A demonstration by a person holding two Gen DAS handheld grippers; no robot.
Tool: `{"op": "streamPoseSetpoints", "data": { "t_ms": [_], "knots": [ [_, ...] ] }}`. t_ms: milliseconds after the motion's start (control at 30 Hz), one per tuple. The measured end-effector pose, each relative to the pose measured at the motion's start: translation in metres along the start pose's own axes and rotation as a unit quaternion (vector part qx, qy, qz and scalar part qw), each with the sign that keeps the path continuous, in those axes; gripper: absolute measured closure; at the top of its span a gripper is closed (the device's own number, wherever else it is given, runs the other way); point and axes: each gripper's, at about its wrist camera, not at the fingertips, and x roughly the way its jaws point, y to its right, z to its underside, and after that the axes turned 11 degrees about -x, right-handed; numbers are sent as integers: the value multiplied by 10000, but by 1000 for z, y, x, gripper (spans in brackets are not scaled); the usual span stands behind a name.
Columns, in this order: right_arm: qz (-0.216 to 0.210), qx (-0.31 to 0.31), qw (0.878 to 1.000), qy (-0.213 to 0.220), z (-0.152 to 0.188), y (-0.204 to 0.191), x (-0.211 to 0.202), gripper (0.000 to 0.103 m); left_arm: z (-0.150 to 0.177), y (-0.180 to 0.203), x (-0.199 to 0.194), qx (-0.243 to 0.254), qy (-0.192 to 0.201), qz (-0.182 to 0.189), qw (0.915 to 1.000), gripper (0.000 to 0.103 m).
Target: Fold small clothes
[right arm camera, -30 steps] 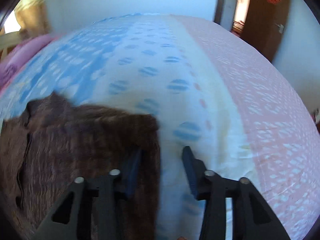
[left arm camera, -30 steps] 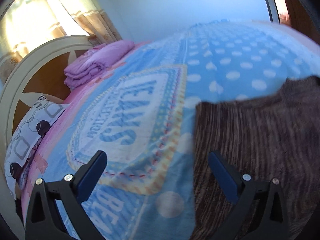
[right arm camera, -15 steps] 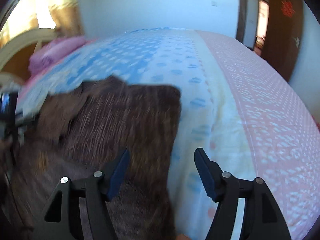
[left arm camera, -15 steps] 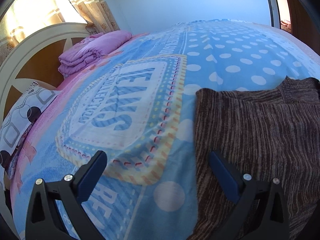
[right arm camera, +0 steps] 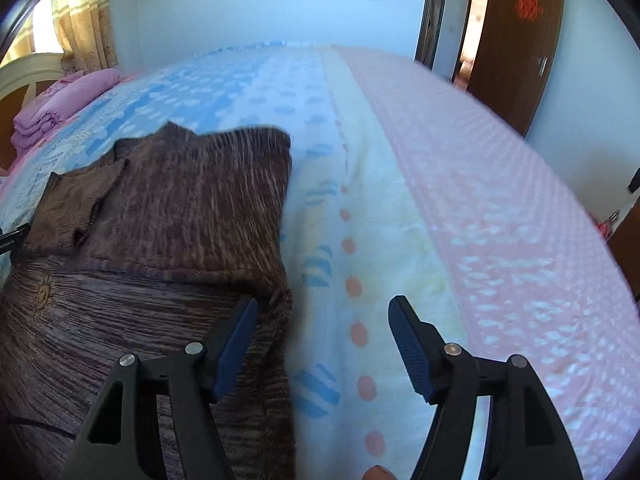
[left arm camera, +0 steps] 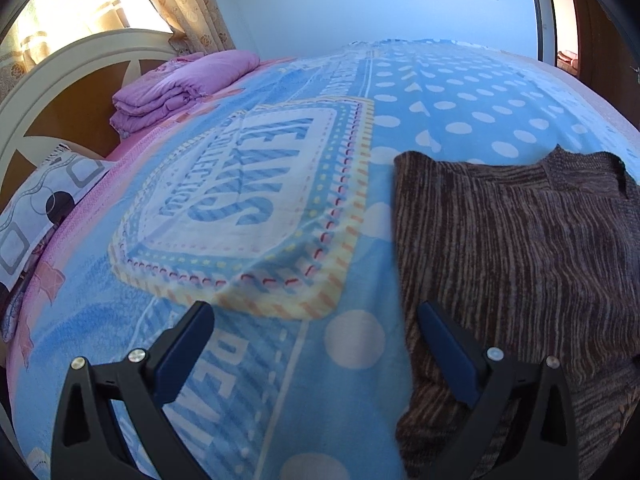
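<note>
A brown striped knit sweater (left arm camera: 516, 248) lies flat on the bed, with one layer folded over on top (right arm camera: 188, 208). My left gripper (left arm camera: 316, 332) is open and empty, straddling the sweater's left edge, its right finger over the knit. My right gripper (right arm camera: 322, 336) is open and empty at the sweater's right edge, its left finger over the fabric and its right finger over the blanket.
The bed is covered by a blue dotted blanket (left arm camera: 248, 200) with pink and cream bands (right arm camera: 460, 208). A folded purple quilt (left arm camera: 180, 84) and a patterned pillow (left arm camera: 36, 208) lie by the white headboard (left arm camera: 60, 64). A brown door (right arm camera: 516, 44) stands at the right.
The right gripper's jaws have opened wider and it has drawn back from the sweater. Both cameras have risen and tilted, so more of the sweater shows.
</note>
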Motion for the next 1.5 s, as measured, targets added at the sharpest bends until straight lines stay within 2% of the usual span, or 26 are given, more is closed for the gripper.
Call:
{"op": "streamPoseSetpoints", "data": {
  "t_ms": [67, 167, 233, 333, 467, 767, 1000, 1200, 1500],
  "knots": [
    [71, -6, 9995, 324, -7, -6, -16, 34, 6, -1, -7, 27, 40, 51, 10000, 0],
    [-281, -122, 9965, 776, -25, -16, -19, 34, 12, 5, -13, 238, 41, 57, 9997, 0],
    [-588, -414, 9957, 589, -37, -36, 4, 34, 14, 7, -15, 313, 46, -41, 9995, 0],
    [-666, -548, 9962, -123, -35, -48, 51, 32, 19, 7, -19, 330, 61, -121, 9994, 0],
    [-714, -90, 9974, -42, -32, -36, 46, 30, 23, -2, -26, 220, 71, 56, 9997, 0],
    [-900, -118, 9957, 201, -8, -35, 4, 29, 34, -13, -59, 71, 82, 535, 9985, 0],
    [-761, -106, 9962, 404, -5, -38, -7, 29, 47, -12, -77, 222, 110, 594, 9979, 0],
    [-917, -2, 9946, 487, 1, -37, -18, 29, 54, -19, -94, 211, 125, 715, 9971, 0],
    [-1079, -211, 9935, 293, 24, -48, -36, 28, 78, -27, -126, 365, 122, 946, 9948, 0]
  ]
}}
